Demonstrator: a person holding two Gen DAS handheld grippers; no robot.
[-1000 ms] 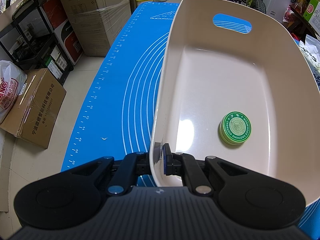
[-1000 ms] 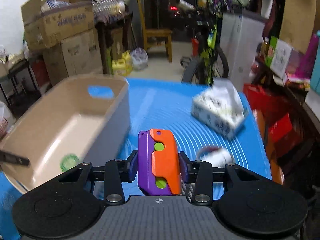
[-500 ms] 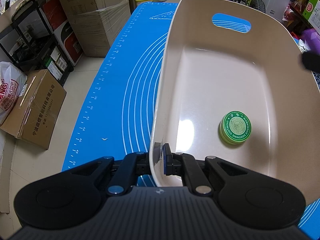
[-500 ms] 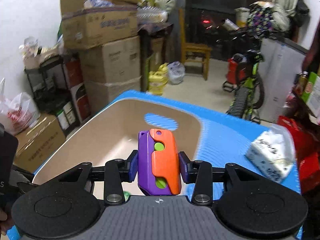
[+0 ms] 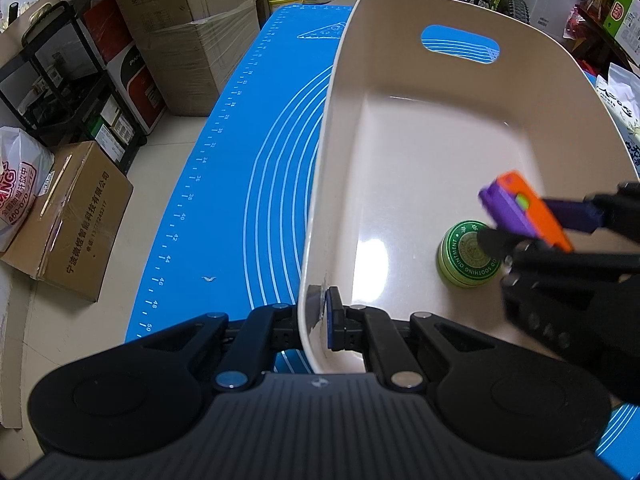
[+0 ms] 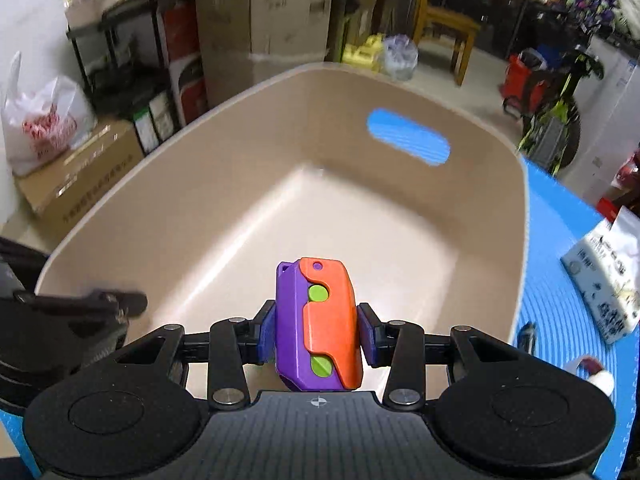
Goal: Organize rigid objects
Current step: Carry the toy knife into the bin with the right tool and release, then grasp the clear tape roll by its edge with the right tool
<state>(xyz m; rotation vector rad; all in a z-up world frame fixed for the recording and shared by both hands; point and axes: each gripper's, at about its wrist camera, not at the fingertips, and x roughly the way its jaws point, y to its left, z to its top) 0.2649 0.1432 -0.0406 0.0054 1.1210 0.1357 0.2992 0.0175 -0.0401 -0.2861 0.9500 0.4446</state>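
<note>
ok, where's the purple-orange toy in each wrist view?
Left wrist: purple-orange toy at right edge, mid-height, held in the right gripper above the green tin inside the beige bin.
Right wrist: toy at bottom centre, clamped between the gripper's fingers, over the bin floor.
Shared landmark: the bin's handle slot, blue mat showing through.

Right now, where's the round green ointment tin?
Round green ointment tin lies on the beige plastic bin floor, near-right in the left wrist view, directly under the purple-orange toy.

The green tin [image 5: 469, 255] lid reads "SOOTHING OINTMENT", the blue mat [image 5: 224, 216] carries ruler numbers 28 to 50, and the white bag [image 5: 18, 184] shows "400-070".
</note>
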